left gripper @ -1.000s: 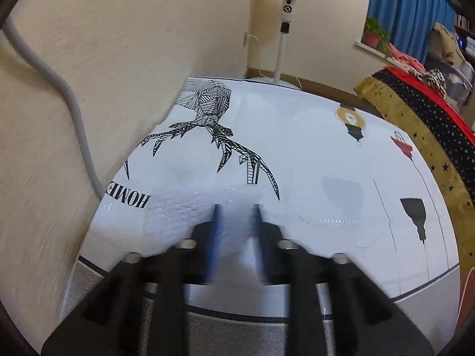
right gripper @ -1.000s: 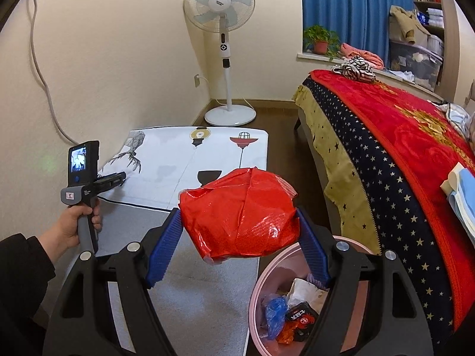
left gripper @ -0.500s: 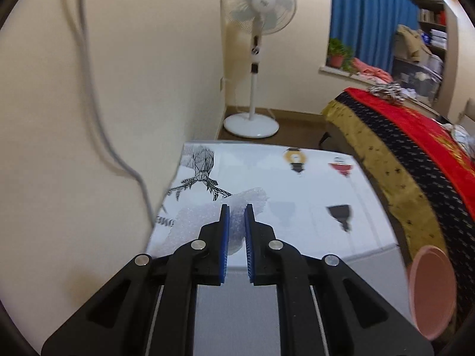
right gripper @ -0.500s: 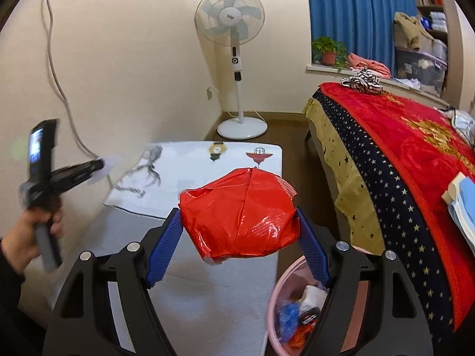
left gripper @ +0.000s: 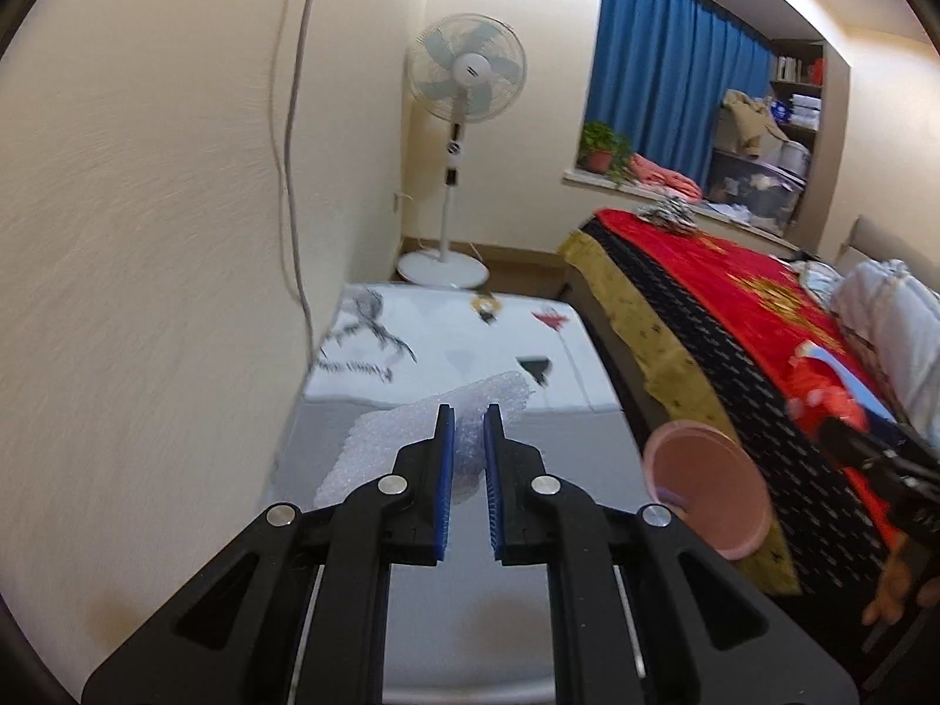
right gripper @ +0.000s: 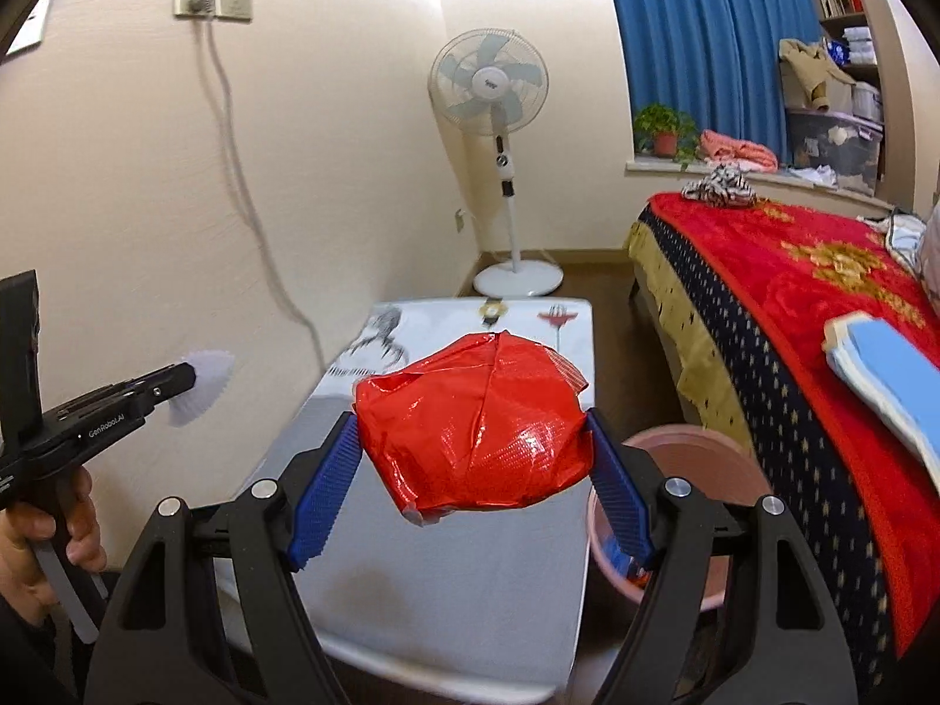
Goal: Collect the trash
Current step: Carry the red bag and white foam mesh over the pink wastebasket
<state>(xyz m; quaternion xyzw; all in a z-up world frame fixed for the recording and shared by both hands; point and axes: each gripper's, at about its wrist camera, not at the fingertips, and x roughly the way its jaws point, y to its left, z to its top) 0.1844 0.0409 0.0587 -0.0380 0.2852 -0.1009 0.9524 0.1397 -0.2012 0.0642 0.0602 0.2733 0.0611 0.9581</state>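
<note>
My left gripper (left gripper: 468, 411) is shut on a sheet of clear bubble wrap (left gripper: 388, 440) and holds it in the air above the low table (left gripper: 470, 617). It also shows in the right wrist view (right gripper: 202, 385), at the left gripper's tip. My right gripper (right gripper: 470, 429) is shut on a crumpled red foil bag (right gripper: 476, 435), held above the table's right side. The pink trash bin (right gripper: 699, 464) stands on the floor just right of the bag; it also shows in the left wrist view (left gripper: 705, 487). Some trash lies inside it.
A bed with a red blanket (right gripper: 793, 305) fills the right side. A standing fan (right gripper: 499, 176) is in the far corner. The wall (left gripper: 147, 235) with a hanging cable runs close along the table's left edge. Blue folded cloth (right gripper: 893, 370) lies on the bed.
My left gripper has risen from the table with the bubble wrap and swung toward the bin. My right gripper has lifted a little with the red bag still in it.
</note>
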